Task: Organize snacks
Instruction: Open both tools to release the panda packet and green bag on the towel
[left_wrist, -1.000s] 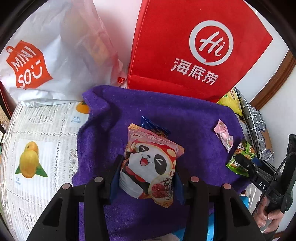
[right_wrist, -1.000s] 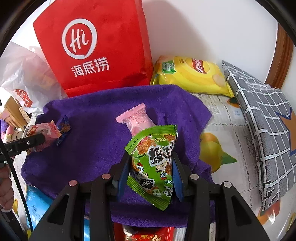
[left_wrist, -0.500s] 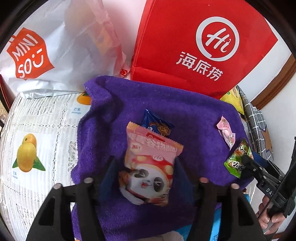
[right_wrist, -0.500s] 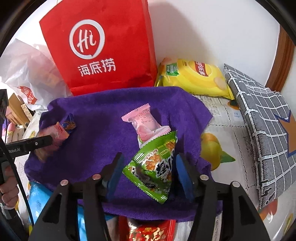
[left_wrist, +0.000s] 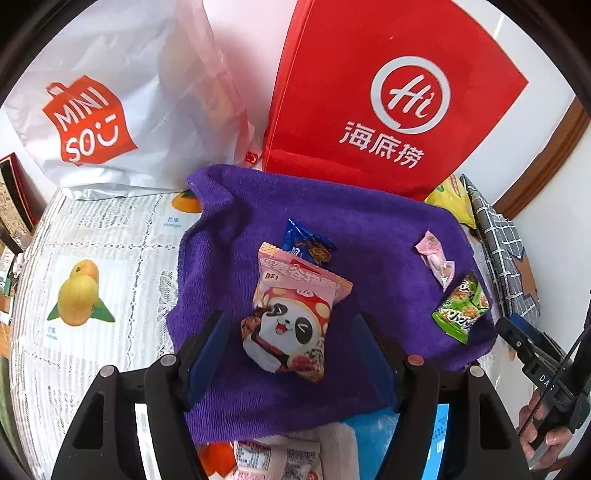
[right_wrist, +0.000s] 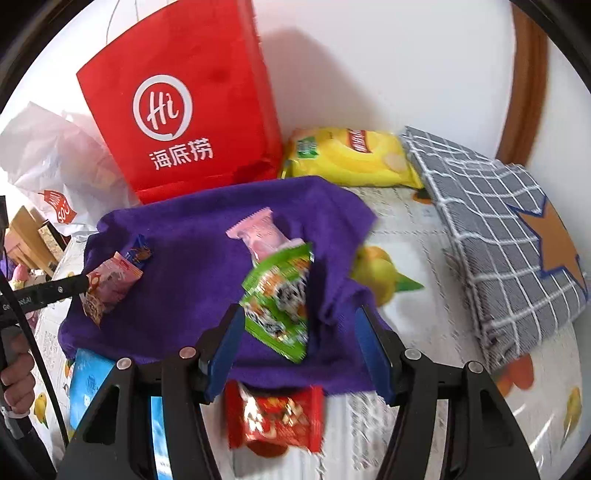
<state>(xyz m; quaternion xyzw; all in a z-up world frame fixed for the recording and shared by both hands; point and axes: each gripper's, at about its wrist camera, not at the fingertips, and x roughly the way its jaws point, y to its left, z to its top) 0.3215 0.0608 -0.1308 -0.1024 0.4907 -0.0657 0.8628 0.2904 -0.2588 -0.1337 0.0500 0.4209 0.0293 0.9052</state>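
On the purple towel the panda snack lies between the spread jaws of the left tool, untouched, with a blue packet just behind it. The green snack lies loose between the right tool, whose jaws have just been opening, overlapping a pink candy. Behind the towel stand a red bag, a white bag and a yellow chip bag; their contents are hidden.

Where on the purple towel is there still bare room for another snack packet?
The purple terry towel is bare along its back strip below the red paper bag, and in the middle between the pink panda packet and the small pink candy wrapper. It is crowded on the right, where the green snack packet lies near that candy.
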